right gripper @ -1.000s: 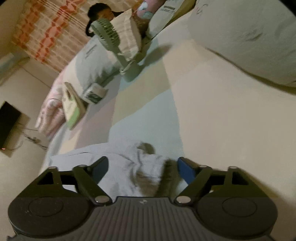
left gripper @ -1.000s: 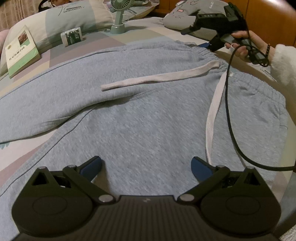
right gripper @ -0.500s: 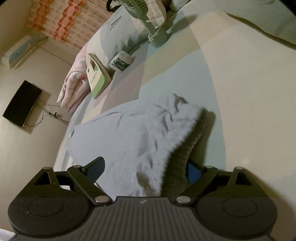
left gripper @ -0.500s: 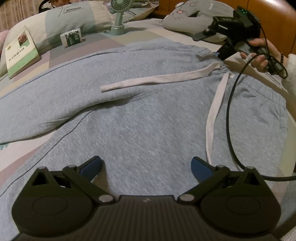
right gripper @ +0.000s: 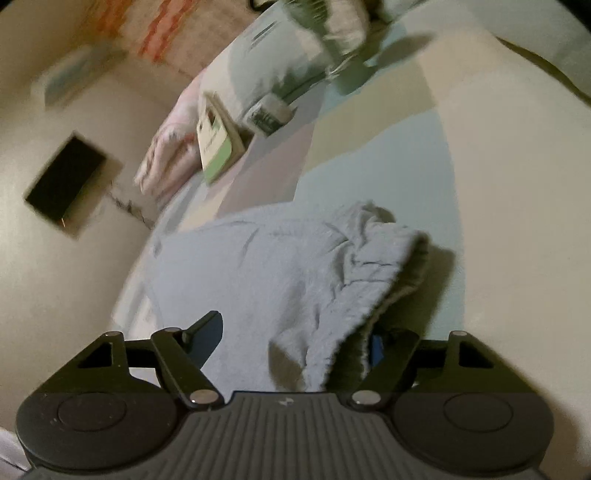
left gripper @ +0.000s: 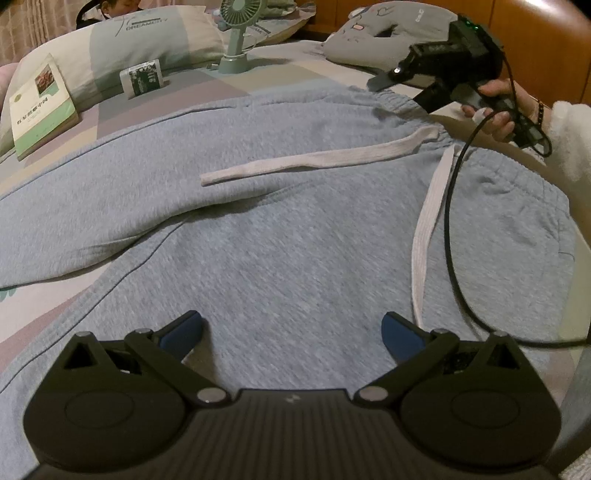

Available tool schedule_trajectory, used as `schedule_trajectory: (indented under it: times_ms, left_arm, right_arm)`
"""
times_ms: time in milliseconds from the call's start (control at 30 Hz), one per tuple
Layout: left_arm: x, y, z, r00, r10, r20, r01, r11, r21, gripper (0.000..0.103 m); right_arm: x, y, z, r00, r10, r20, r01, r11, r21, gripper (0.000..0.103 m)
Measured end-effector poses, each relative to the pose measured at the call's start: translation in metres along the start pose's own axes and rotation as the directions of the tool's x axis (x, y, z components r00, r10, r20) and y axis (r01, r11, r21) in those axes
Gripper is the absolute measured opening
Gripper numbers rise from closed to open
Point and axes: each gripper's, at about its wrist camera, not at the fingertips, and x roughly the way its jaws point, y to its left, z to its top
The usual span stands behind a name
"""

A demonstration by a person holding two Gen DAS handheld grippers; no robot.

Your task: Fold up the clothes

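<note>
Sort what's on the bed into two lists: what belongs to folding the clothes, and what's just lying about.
Belongs to the job:
- grey sweatpants
- white drawstring
- left gripper, open
- right gripper, closing around the waistband

Just lying about:
- book
- green fan
- small packet
- pillow

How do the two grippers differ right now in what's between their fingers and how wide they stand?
The left gripper stands wide open over the flat grey sweatpants, with nothing pinched; the right gripper has the bunched waistband between its fingers and its jaws are closing. The left gripper looks down on smooth cloth; the right gripper sits at the garment's raised, crumpled edge. Both have blue pads and black bodies.
</note>
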Motion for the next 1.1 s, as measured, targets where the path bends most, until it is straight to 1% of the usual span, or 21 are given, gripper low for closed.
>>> schedule_trajectory:
  times_ms: [67, 100, 133, 167, 200, 267, 367, 500, 600, 700, 833, 967, 1067, 1100]
  left_arm:
    - [0.0, -0.001, 0.0, 1.0, 0.002, 0.001, -0.002, 1.0, 0.0, 0.102]
    - [0.0, -0.001, 0.0, 1.0, 0.002, 0.001, -0.002, 1.0, 0.0, 0.102]
    - [-0.001, -0.001, -0.001, 1.0, 0.001, 0.002, -0.001, 1.0, 0.001, 0.102]
    - [-0.001, -0.001, -0.001, 1.0, 0.001, 0.003, -0.001, 1.0, 0.001, 0.102]
    - [-0.001, -0.001, -0.001, 1.0, 0.001, 0.004, -0.001, 1.0, 0.002, 0.102]
    - [-0.001, -0.001, -0.001, 1.0, 0.0, 0.005, 0.0, 1.0, 0.002, 0.102]
    - [-0.001, -0.001, -0.002, 1.0, 0.0, 0.008, 0.0, 1.0, 0.003, 0.102]
    - [-0.001, -0.001, -0.001, 1.0, -0.001, 0.007, 0.001, 1.0, 0.006, 0.102]
    - [-0.001, -0.001, 0.0, 1.0, -0.002, 0.003, 0.002, 1.0, 0.008, 0.102]
    - [-0.002, -0.001, 0.001, 1.0, -0.002, -0.001, 0.002, 1.0, 0.011, 0.102]
    - [-0.002, 0.0, 0.003, 1.0, -0.003, -0.006, 0.003, 1.0, 0.015, 0.102]
    - [-0.003, 0.0, 0.006, 1.0, 0.016, -0.009, -0.016, 0.999, 0.035, 0.102]
    - [-0.006, 0.0, 0.008, 1.0, 0.024, -0.007, -0.024, 0.998, 0.05, 0.102]
    - [-0.007, 0.001, 0.009, 1.0, 0.024, -0.005, -0.024, 0.998, 0.058, 0.102]
  right_arm:
    - [0.003, -0.011, 0.007, 1.0, 0.012, 0.02, -0.013, 0.998, 0.062, 0.066]
    - [0.003, -0.017, 0.01, 1.0, 0.009, 0.025, -0.011, 0.996, 0.086, 0.053]
    - [0.004, -0.022, 0.011, 1.0, 0.002, 0.027, -0.005, 0.994, 0.106, 0.039]
    - [0.004, -0.028, 0.011, 1.0, -0.007, 0.028, 0.004, 0.992, 0.126, 0.031]
    - [0.003, -0.033, 0.01, 1.0, -0.007, 0.031, 0.002, 0.989, 0.146, 0.018]
    - [0.002, -0.038, 0.009, 0.999, -0.004, 0.034, -0.002, 0.986, 0.169, 0.017]
    - [0.005, -0.034, 0.01, 0.999, -0.02, 0.031, 0.014, 0.987, 0.16, 0.018]
    - [0.007, -0.032, 0.007, 0.998, -0.03, 0.051, 0.022, 0.989, 0.149, 0.017]
    - [0.008, -0.022, 0.003, 0.995, -0.075, 0.068, 0.068, 0.992, 0.102, 0.016]
    - [0.007, -0.006, 0.001, 0.986, -0.147, 0.082, 0.145, 0.989, 0.027, 0.016]
    - [0.004, 0.017, -0.003, 0.965, -0.236, 0.112, 0.245, 0.966, -0.078, 0.016]
    - [-0.004, 0.044, -0.006, 0.946, -0.284, 0.158, 0.312, 0.93, -0.193, 0.017]
    - [-0.007, 0.067, -0.008, 0.933, -0.31, 0.182, 0.352, 0.894, -0.278, 0.017]
    - [-0.008, 0.073, -0.009, 0.932, -0.312, 0.184, 0.355, 0.886, -0.297, 0.017]
